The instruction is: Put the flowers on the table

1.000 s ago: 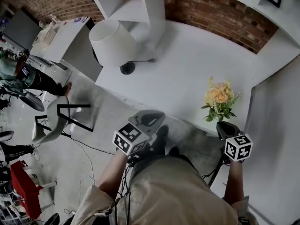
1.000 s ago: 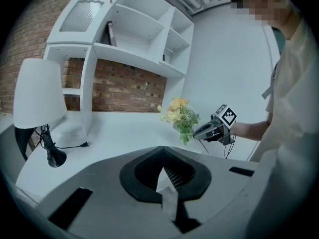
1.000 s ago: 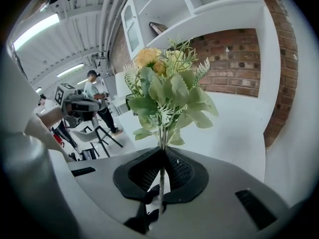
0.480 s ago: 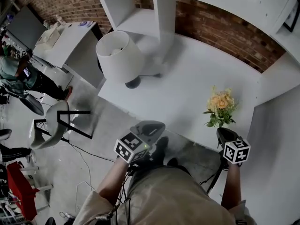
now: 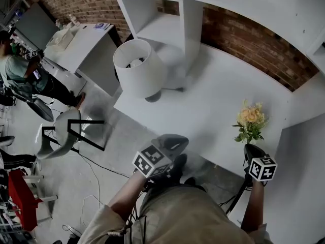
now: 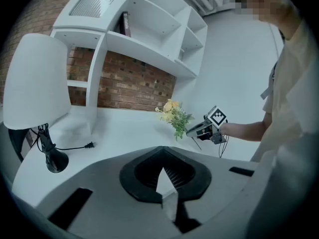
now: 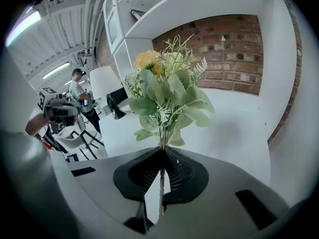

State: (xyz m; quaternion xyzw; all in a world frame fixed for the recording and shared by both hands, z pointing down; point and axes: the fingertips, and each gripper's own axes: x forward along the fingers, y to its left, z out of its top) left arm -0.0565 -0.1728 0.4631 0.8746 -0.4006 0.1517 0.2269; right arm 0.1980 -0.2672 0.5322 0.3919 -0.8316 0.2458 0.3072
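In the head view the right gripper [image 5: 250, 149] hides the lower stems of the small bunch of yellow artificial flowers with green leaves [image 5: 250, 121], but the right gripper view shows its 2 jaws clenched on those thin stems. The bunch's long axis tilts, blooms uppermost and leaning away from the person, above the white worktop [image 5: 213, 95] near its front right corner. Bare surface stretches left to the white-shaded lamp [image 5: 139, 67], and the left gripper [image 5: 172, 142] hovers off the front edge, jaws pressed together on nothing.
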